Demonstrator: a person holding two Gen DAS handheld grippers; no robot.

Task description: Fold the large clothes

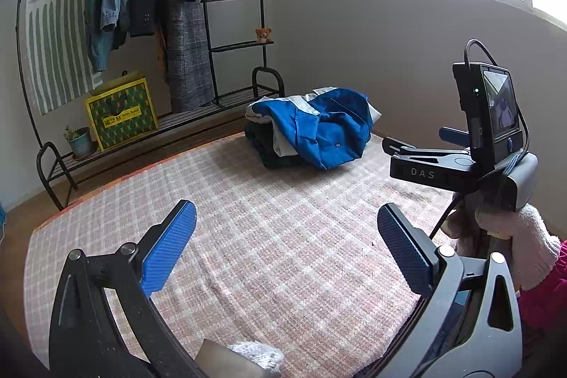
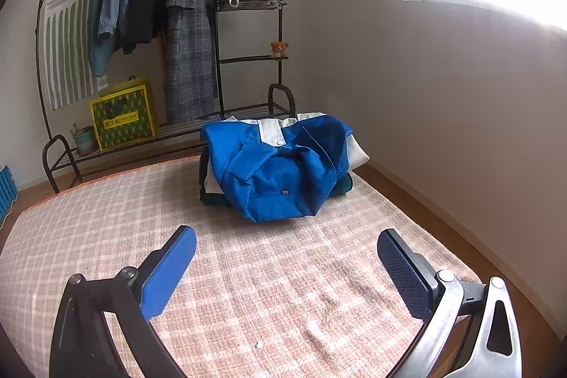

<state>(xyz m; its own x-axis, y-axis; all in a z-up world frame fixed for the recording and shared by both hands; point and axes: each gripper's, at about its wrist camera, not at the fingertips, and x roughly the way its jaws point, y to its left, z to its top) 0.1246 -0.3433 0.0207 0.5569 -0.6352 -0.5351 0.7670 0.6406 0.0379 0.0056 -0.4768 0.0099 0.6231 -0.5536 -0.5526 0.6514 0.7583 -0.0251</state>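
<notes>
A blue and white jacket [image 1: 319,126] lies folded on top of a dark folded pile [image 1: 264,147] at the far end of a pink plaid rug [image 1: 269,236]. It also shows in the right wrist view [image 2: 280,165], straight ahead over the rug [image 2: 248,289]. My left gripper [image 1: 285,243] is open and empty above the rug, well short of the pile. My right gripper [image 2: 285,266] is open and empty, a short way in front of the jacket. The right gripper's body shows in the left wrist view [image 1: 460,165], held by a gloved hand [image 1: 514,243].
A black clothes rack [image 2: 219,23] with hanging coats stands behind the rug. On its low shelf are a yellow box [image 2: 122,119] and a small potted plant [image 2: 83,137]. A toy bear [image 2: 279,49] sits on a shelf. A wall and window are at the right.
</notes>
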